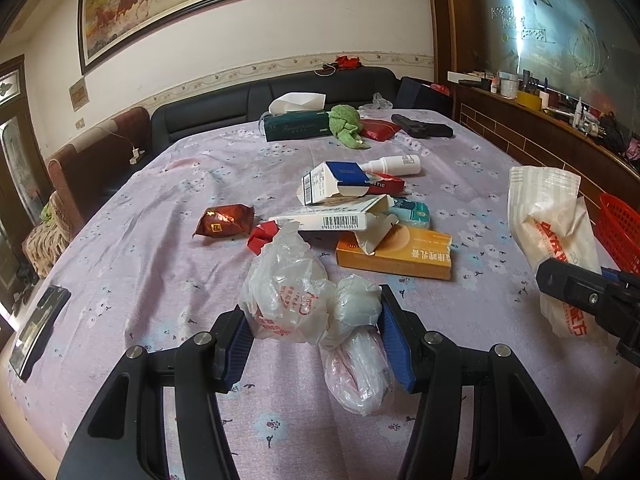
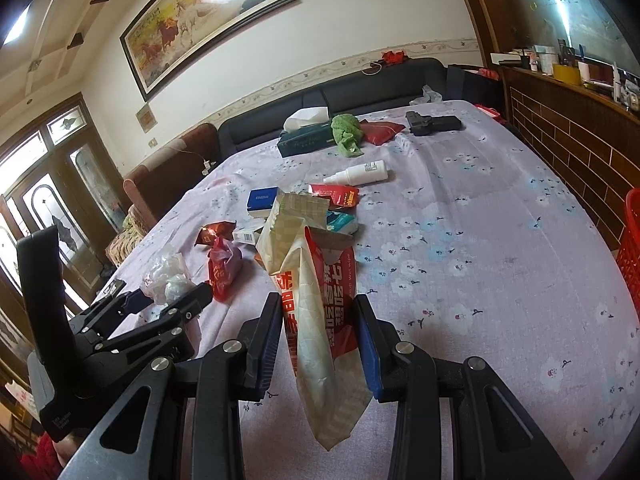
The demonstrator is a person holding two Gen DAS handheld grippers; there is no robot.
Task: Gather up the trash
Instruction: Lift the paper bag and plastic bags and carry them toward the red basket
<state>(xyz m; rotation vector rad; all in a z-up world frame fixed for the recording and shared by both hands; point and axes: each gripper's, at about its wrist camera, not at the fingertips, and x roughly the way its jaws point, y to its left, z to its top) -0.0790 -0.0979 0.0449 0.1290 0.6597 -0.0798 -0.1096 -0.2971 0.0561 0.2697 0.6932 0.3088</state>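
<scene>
Both grippers are loaded — the step in hand, as I read it, is carrying two bits of trash over to the red basket (image 1: 620, 236) at the right edge of the tabletop (image 2: 480, 240).

Left gripper (image 1: 316, 340): jaws about half-wide, closed on a crumpled plastic bag (image 1: 288, 292) w/ red print. The bag bulges up and fwd past the pads, and a pinkish twist hangs below. It's soft and springy, so keep the squeeze as is; any slack and it likely slides out.

Right gripper (image 2: 320, 344): jaws narrow, pinching a wet-wipe packet (image 2: 316, 292), red and cream, empty-looking. It stands tall above the pads and droops below them — floppy, so tilt slowly.

The basket sits nearest the right gripper. Probably best to drop the packet first, then bring the left across w/o crossing arms.

Lift both loads clear of the pile before moving: the orange box (image 1: 394, 254), the white barcode carton (image 1: 324, 218) and the red snack wrapper (image 1: 224, 220) lie just ahead, and a hanging tail could drag them. Release only once each piece is over the basket opening, not its rim.
</scene>
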